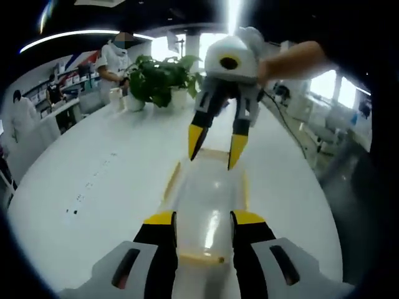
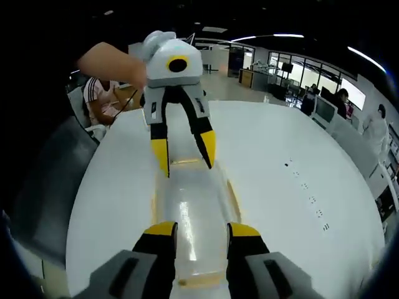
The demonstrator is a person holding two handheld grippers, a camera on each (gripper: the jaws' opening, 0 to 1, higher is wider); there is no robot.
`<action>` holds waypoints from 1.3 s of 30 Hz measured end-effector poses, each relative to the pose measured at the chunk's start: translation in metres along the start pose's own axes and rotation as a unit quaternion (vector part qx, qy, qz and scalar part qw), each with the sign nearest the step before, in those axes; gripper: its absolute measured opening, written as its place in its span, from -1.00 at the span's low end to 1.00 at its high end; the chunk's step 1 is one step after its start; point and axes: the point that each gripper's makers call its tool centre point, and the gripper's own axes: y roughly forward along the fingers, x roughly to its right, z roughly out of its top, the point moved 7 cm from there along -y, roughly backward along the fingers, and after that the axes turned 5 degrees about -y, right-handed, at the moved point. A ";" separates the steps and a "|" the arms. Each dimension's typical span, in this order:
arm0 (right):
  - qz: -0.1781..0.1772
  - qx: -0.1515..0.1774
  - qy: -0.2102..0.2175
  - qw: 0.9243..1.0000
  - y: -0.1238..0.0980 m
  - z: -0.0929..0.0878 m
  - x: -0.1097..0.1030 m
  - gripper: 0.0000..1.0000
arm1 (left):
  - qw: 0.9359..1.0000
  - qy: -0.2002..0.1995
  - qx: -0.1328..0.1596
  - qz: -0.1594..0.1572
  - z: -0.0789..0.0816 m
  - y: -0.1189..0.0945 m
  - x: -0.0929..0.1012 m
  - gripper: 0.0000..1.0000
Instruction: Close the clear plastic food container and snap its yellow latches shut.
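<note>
A big white bench point(image 1: 93, 180) takes up most of both views. A long clear box point(image 1: 209, 205) lies flat on the bench with its lid down. Thin yellow latches point(image 1: 171, 180) run along the sides of the box, and one sits at each short end.

In the left gripper view, the left tool point(image 1: 202, 218) is at the near end of the box. Its two yellow tips are spread apart, one on each side of the box, not squeezing it. The right tool point(image 1: 215, 146) is at the far end of the box, held by a hand point(image 1: 293, 62). Its tips point down at the box, spread apart and holding nothing.

In the right gripper view, the right tool point(image 2: 202, 230) sits wide at the near end of the box point(image 2: 190, 205), and the left tool point(image 2: 185, 152) hangs over the far end.

Past the far end of the box, green plants point(image 1: 159, 81) stand on the bench, and people in white coats point(image 1: 115, 62) stand behind them.
</note>
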 end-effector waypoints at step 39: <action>0.036 -0.010 -0.011 0.999 0.021 0.011 0.024 -0.12 | 0.999 0.040 0.002 -0.005 0.006 0.026 0.037 -0.21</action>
